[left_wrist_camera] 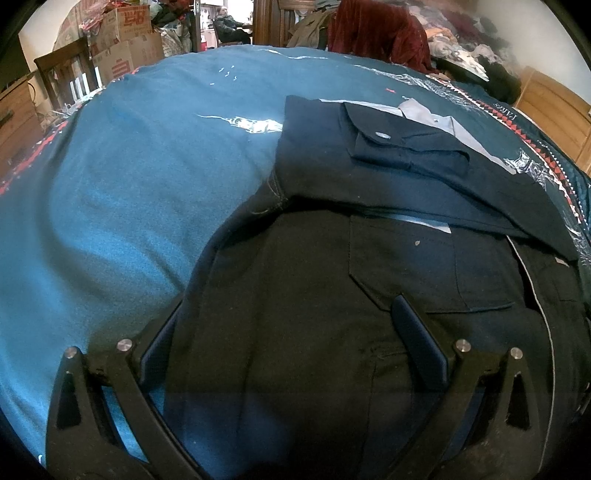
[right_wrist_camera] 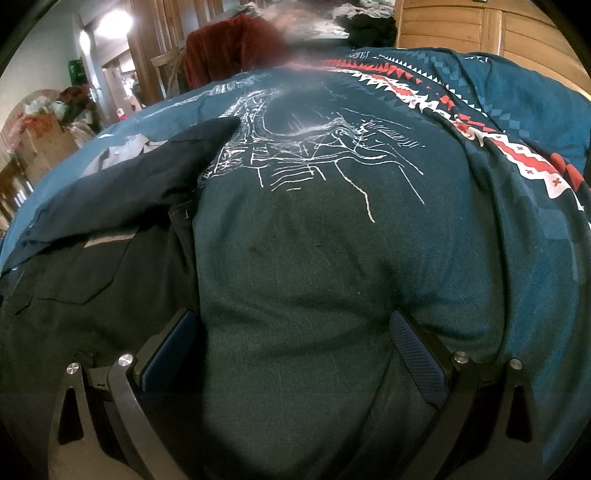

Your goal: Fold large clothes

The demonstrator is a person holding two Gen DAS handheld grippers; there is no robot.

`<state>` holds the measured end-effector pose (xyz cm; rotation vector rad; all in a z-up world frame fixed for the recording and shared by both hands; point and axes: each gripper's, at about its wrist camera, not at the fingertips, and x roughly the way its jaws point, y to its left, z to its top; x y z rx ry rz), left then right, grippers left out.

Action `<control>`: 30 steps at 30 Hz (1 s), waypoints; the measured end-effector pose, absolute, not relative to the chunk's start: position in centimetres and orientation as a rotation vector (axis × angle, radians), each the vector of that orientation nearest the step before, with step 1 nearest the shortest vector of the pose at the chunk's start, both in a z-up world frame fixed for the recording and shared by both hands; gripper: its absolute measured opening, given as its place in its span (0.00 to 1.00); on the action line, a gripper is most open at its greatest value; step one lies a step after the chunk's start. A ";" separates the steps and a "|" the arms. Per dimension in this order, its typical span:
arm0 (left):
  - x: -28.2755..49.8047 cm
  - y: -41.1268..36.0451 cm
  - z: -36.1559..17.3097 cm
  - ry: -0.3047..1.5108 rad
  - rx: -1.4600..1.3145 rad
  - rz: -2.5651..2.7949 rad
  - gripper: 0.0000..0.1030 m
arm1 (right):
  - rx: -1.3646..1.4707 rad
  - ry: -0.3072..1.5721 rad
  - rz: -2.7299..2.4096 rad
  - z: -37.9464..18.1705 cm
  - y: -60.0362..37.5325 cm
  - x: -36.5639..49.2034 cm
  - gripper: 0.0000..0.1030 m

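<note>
A large dark navy garment (left_wrist_camera: 303, 295) lies on a teal bedspread (left_wrist_camera: 129, 184). Its upper part (left_wrist_camera: 388, 173) is folded over, showing a buttoned cuff (left_wrist_camera: 380, 136) and grey lining. My left gripper (left_wrist_camera: 288, 343) is open wide just above the garment's lower part, and the cloth's left edge partly covers its left finger (left_wrist_camera: 159, 354). In the right wrist view the garment (right_wrist_camera: 92, 258) lies at the left. My right gripper (right_wrist_camera: 295, 350) is open over a bulge of the bedspread (right_wrist_camera: 314, 258), with its left finger (right_wrist_camera: 173, 350) beside the garment's right edge.
The bedspread carries white line drawings (right_wrist_camera: 295, 147) and a red-and-white border (right_wrist_camera: 461, 118). A red velvet cloth (left_wrist_camera: 373, 33) and heaped clothes lie at the far edge. Cardboard boxes (left_wrist_camera: 125, 40) and a wooden chair (left_wrist_camera: 70, 70) stand far left. A wooden headboard (right_wrist_camera: 498, 29) is at the right. A person sits beyond the doorway (left_wrist_camera: 229, 26).
</note>
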<state>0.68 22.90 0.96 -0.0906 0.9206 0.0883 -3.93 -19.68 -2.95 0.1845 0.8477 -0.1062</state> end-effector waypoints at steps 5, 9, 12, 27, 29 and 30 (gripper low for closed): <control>0.6 23.0 0.9 0.919 -0.093 0.087 1.00 | 0.185 0.848 -0.106 -2.9 -19.8 -4.0 1.00; 0.6 22.9 1.0 0.919 -0.093 0.087 1.00 | 0.185 0.848 -0.106 -2.9 -19.8 -4.0 1.00; 0.6 22.9 1.0 0.918 -0.094 0.087 1.00 | 0.185 0.849 -0.106 -2.9 -19.8 -4.0 1.00; 0.6 22.9 1.1 0.918 -0.095 0.083 1.00 | 0.186 0.849 -0.104 -2.9 -19.8 -4.0 1.00; 0.6 22.9 1.1 0.917 -0.095 0.083 1.00 | 0.187 0.849 -0.104 -2.9 -19.8 -4.0 1.00; 0.6 22.9 1.1 0.917 -0.096 0.082 1.00 | 0.187 0.850 -0.104 -2.9 -19.8 -3.9 1.00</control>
